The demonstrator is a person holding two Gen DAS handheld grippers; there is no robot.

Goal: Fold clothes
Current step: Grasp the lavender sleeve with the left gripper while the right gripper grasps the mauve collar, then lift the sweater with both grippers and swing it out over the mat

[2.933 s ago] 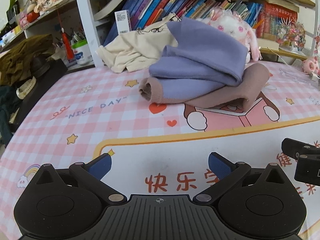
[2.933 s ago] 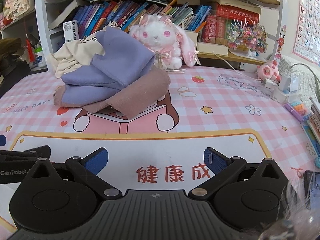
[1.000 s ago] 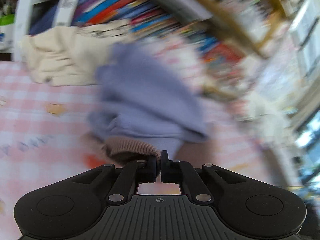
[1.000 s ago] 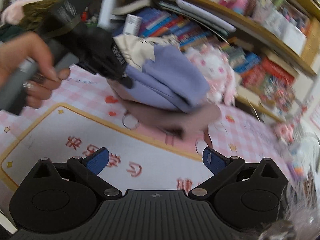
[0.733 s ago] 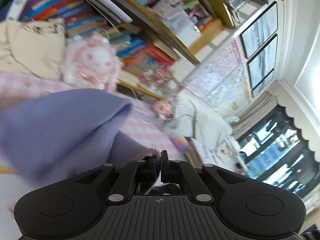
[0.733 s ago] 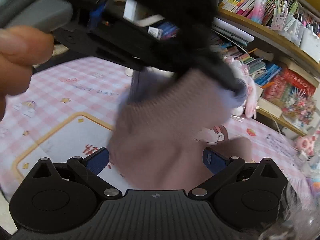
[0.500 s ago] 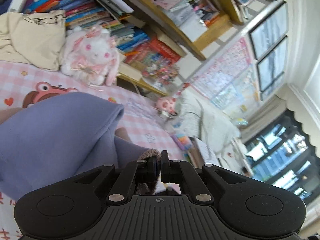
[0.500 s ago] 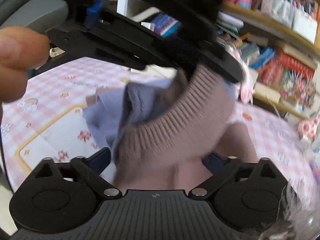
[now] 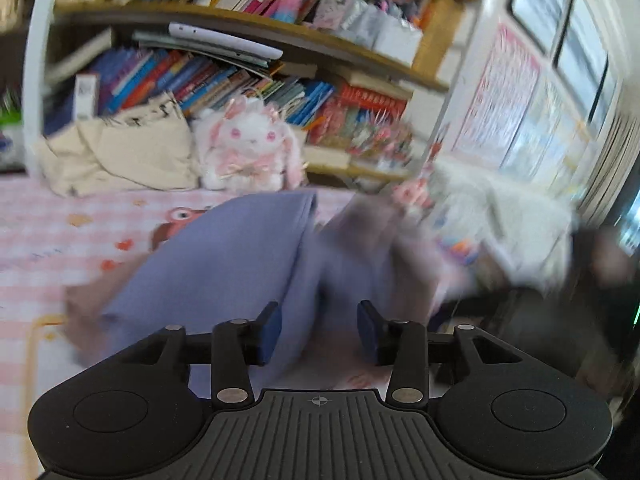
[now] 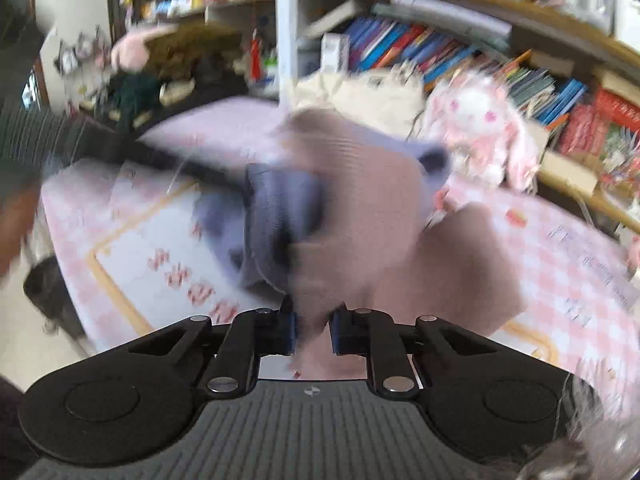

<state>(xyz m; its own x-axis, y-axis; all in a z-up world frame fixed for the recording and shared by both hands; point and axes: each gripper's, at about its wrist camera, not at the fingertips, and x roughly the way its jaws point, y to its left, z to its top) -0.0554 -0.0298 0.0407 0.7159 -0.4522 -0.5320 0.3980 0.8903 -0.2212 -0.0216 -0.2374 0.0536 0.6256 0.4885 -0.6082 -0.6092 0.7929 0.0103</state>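
Observation:
A purple sweater (image 9: 224, 256) with mauve ribbed trim hangs partly lifted over the pink checked table mat (image 9: 40, 232), and both views are blurred. My left gripper (image 9: 318, 328) has its jaws opening. The purple cloth lies just beyond its blue pads (image 9: 269, 330), which do not press on it. In the right wrist view the sweater's mauve ribbed edge (image 10: 360, 208) droops down into my right gripper (image 10: 313, 330). Its jaws are closing, with the fabric filling the narrow gap between the pads.
A cream garment (image 9: 132, 156) and a white-and-pink plush rabbit (image 9: 250, 148) sit at the back of the table, under a bookshelf (image 9: 240, 76). A person's hand (image 10: 16, 220) shows at the left edge of the right wrist view. Dark clutter (image 10: 136, 92) lies off the table's far left.
The left jaws, shut on the mauve cuff before, have parted and the cuff is out of them. The right jaws have gone from wide open to nearly closed on the mauve edge.

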